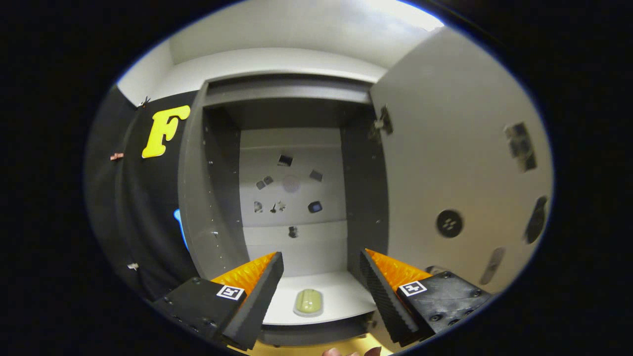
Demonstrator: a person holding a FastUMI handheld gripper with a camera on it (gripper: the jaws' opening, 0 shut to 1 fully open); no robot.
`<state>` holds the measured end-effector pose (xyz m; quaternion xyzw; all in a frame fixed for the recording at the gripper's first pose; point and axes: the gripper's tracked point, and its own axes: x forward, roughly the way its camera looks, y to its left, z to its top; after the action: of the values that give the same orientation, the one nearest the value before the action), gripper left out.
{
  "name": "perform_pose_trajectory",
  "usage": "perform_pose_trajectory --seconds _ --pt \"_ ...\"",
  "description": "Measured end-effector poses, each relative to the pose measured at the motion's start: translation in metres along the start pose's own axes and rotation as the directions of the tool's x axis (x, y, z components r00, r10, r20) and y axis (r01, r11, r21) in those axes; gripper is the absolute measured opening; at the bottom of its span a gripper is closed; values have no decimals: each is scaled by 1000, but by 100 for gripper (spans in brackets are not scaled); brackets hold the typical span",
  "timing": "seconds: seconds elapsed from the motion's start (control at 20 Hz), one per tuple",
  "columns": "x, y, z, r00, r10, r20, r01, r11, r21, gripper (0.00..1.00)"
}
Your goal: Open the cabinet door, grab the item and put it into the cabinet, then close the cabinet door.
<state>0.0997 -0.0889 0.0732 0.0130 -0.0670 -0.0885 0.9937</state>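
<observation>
Booth had pale walls and ceiling, with black cloth point(143, 207) hanging on the wall left of the cabinet point(198, 198). Cabinet was grey, dark inside on its side panels, with a lighter back panel point(292, 148) carrying several small dark stickers or marks. Cabinet door point(460, 148) was swung wide open to the right, inner face showing, also with a few dark stickers and a round dark spot. Cabinet floor was a pale shelf point(341, 296). Item point(308, 302), a small pale green oval thing, lay flat on that shelf, inside the cabinet, just ahead of and between the fingers. Gripper point(321, 267) was spread wide, holding nothing, fingers apart from the item.
</observation>
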Motion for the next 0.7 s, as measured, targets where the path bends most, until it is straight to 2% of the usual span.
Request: perform_pose_trajectory --seconds 0.2,0.35,0.55,0.7 --pt "-53 -7 -8 998 34 -44 -37 998 -60 97" --pt "-92 -27 -7 999 35 -16 -36 995 -90 98" --pt "-147 -70 -4 1000 12 -24 -12 1000 -20 98" --pt "-179 -107 4 1000 -8 12 9 1000 -26 97"
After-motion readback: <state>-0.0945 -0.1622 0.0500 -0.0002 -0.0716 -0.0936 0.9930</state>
